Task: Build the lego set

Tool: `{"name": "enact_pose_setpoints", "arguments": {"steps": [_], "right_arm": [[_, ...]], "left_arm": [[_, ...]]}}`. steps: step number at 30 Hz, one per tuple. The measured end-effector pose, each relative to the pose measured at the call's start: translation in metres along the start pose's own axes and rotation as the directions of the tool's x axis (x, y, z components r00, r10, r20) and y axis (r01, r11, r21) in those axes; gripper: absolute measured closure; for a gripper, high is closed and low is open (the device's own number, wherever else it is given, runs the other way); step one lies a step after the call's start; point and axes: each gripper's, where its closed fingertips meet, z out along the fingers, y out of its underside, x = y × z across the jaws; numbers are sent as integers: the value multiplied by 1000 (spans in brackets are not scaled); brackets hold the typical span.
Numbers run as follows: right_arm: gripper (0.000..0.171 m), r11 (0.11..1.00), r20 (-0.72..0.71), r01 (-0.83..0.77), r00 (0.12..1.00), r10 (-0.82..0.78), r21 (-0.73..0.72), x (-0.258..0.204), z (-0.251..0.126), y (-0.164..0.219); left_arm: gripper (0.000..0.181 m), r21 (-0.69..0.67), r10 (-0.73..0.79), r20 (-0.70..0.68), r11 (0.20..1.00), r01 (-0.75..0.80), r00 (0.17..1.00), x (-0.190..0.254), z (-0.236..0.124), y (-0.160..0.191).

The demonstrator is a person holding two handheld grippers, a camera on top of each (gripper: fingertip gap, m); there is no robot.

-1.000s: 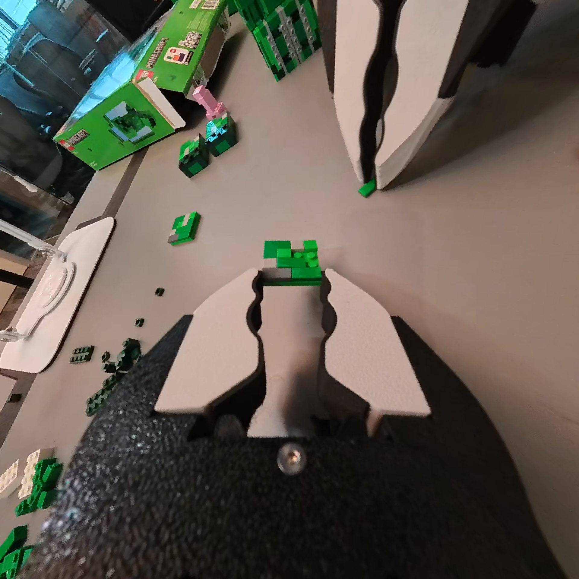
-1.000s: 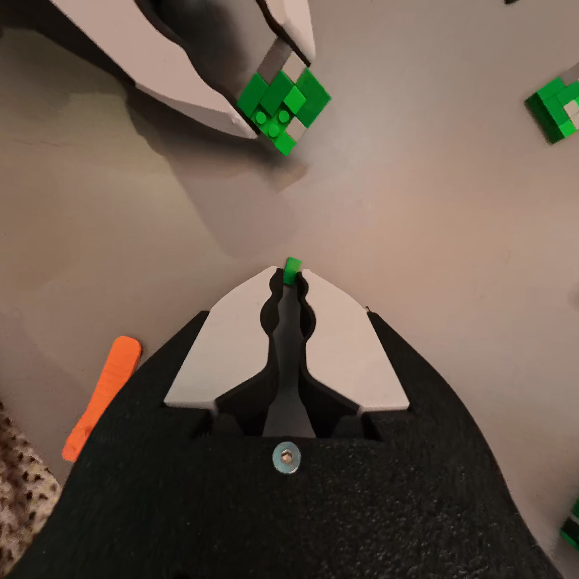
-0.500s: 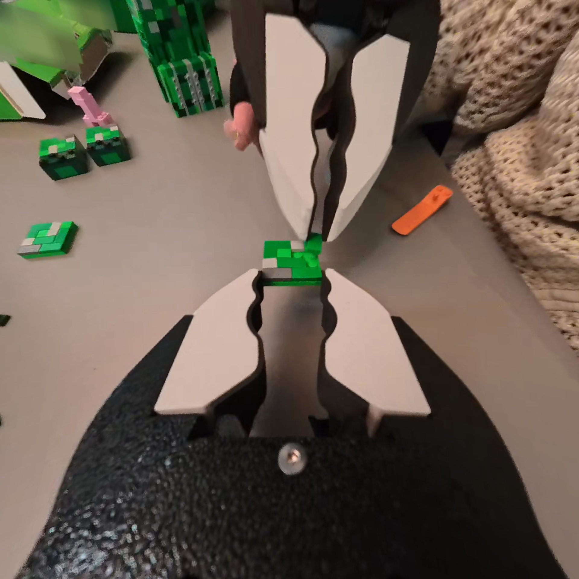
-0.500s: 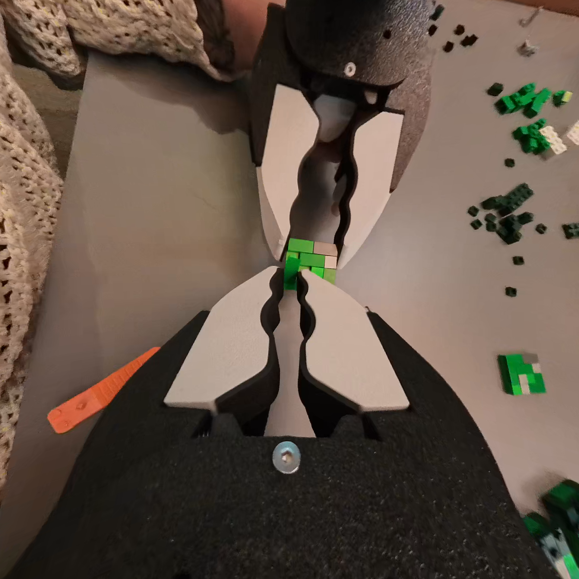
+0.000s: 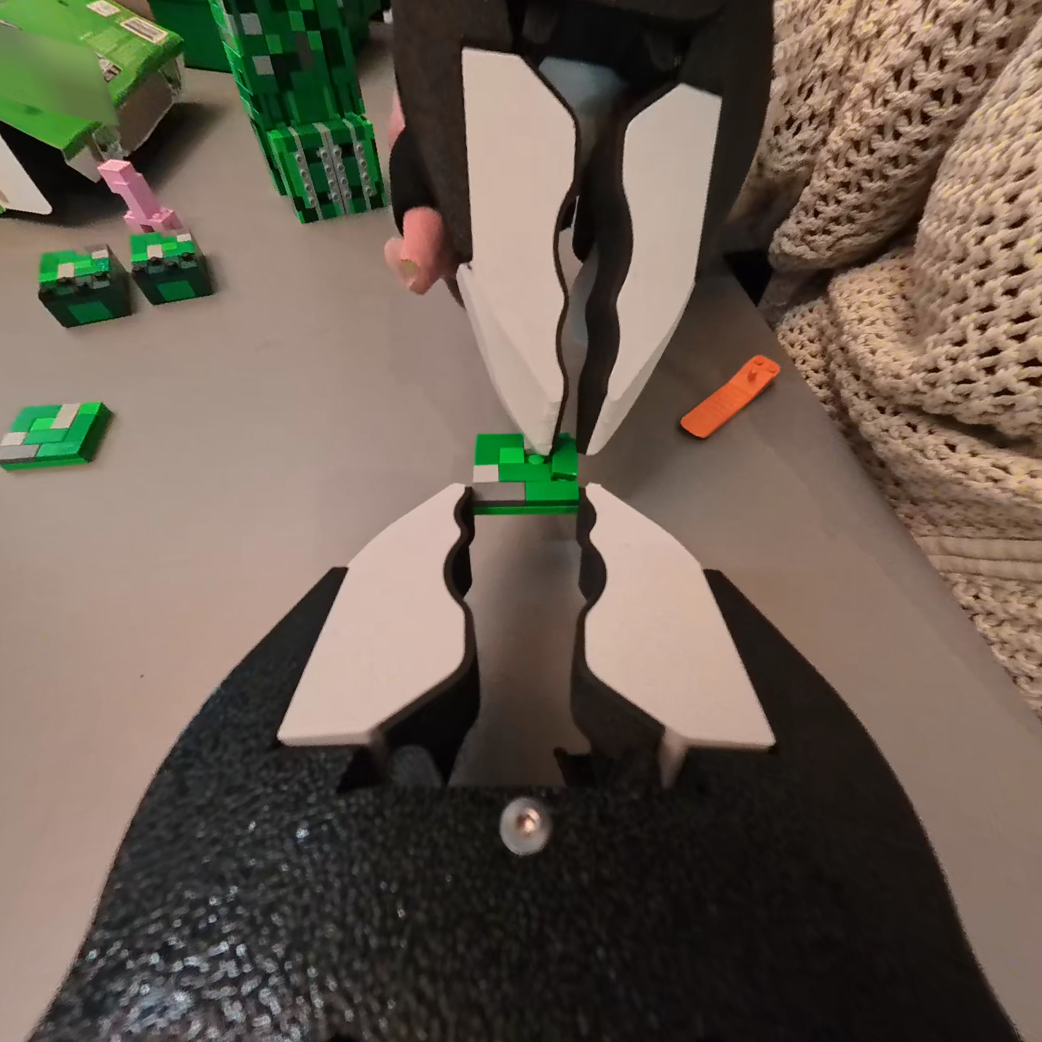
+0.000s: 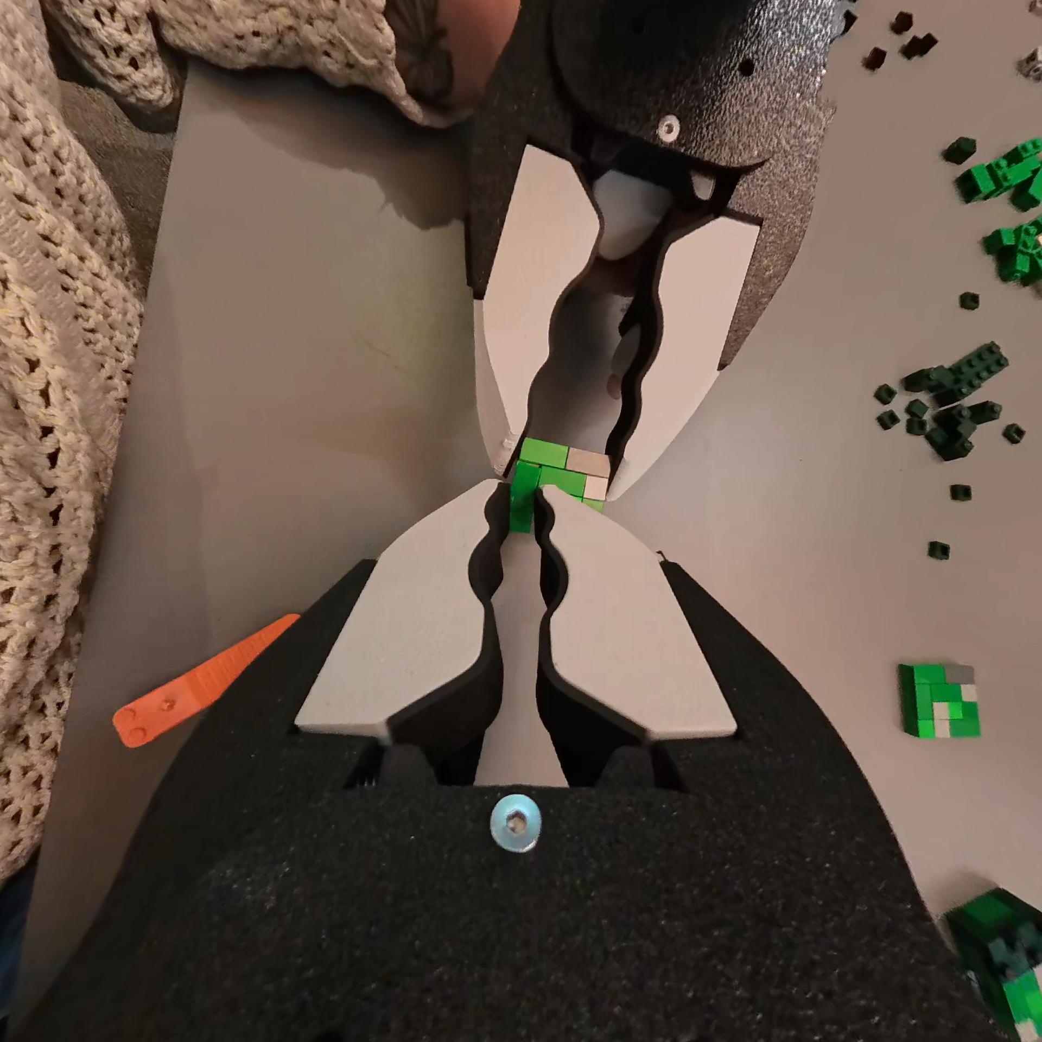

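My left gripper is shut on a small square plate assembly of green and grey tiles and holds it flat just above the grey table. My right gripper is shut on a small green tile and holds it against the assembly at one far corner. In the left wrist view the right gripper comes down from above, with the tile at its tips. In the right wrist view the left gripper faces mine, tip to tip.
An orange brick separator lies by the table edge, next to a knitted beige fabric. A second tiled plate, two green cubes, a pink figure, a tall green build and a green box stand left. Loose dark pieces lie scattered. The orange brick separator is about equally far from each gripper, around 15 cm. Seen from the right wrist view as well.
The two grippers have come together from apart. The right gripper has brought the small green tile onto the plate assembly held by the left. Little has moved in the last half second.
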Motion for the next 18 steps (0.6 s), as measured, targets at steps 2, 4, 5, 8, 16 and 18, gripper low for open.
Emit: {"name": "enact_pose_setpoints", "arguments": {"steps": [2, 4, 5, 8, 16, 18], "right_arm": [[163, 1000, -6, 7, 1000, -7, -7, 1, 0, -1], [163, 1000, -10, 18, 1000, -19, -18, 1, 1, 0], [163, 1000, -11, 21, 1000, -21, -23, 1, 1, 0], [163, 999, -14, 22, 1000, -23, -26, 1, 1, 1], [157, 999, -59, 42, 997, -44, -34, 5, -1, 4], [152, 999, -102, 45, 994, -48, -27, 7, -3, 4]], "left_arm": [[147, -1, -1, 1, 1000, 1, 1000, 0, 0, 0], [147, -3, -2, 0, 1000, 2, 1000, 0, 0, 0], [147, -4, -2, 0, 1000, 2, 1000, 0, 0, 0], [147, -5, -4, 1, 1000, 4, 1000, -1, 1, 0], [147, -2, -19, 10, 1000, 19, 1000, -3, 0, 0], [147, 9, -38, 27, 999, 37, 999, -7, -1, -1]]}}
